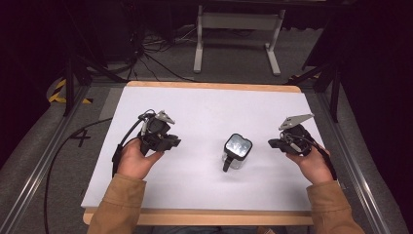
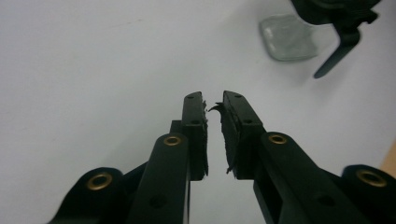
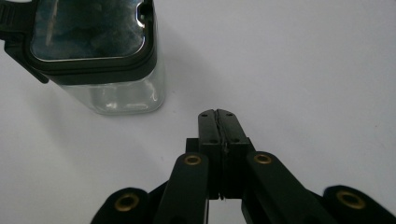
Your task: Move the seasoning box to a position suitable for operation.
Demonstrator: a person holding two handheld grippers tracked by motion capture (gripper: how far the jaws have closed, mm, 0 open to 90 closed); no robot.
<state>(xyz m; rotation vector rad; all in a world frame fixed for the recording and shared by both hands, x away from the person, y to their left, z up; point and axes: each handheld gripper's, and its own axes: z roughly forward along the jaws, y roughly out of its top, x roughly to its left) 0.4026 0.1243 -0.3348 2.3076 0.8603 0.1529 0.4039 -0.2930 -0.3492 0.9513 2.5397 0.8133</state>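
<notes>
Both grippers empty, left gripper [image 2: 214,99] slightly parted, right gripper [image 3: 218,113] closed, flanking lidded clear container [image 1: 237,151].

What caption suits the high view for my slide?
Person holds two grippers, left gripper and right gripper, either side of a black-lidded clear container on a white table.

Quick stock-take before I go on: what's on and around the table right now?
container: 1, clear body with black-rimmed lid and black clasp, upright on the white sheet, between the two grippers, touching neither.
white sheet: 1, white, covers most of the table.
table: 1, light wood edge, centre of view.
stand: 1, white, on the floor beyond the table.
left gripper: 1, black, jaws slightly apart, empty, left of the container.
right gripper: 1, black, jaws closed, empty, right of the container.
sleeves: 2, tan, bottom edge.
</notes>
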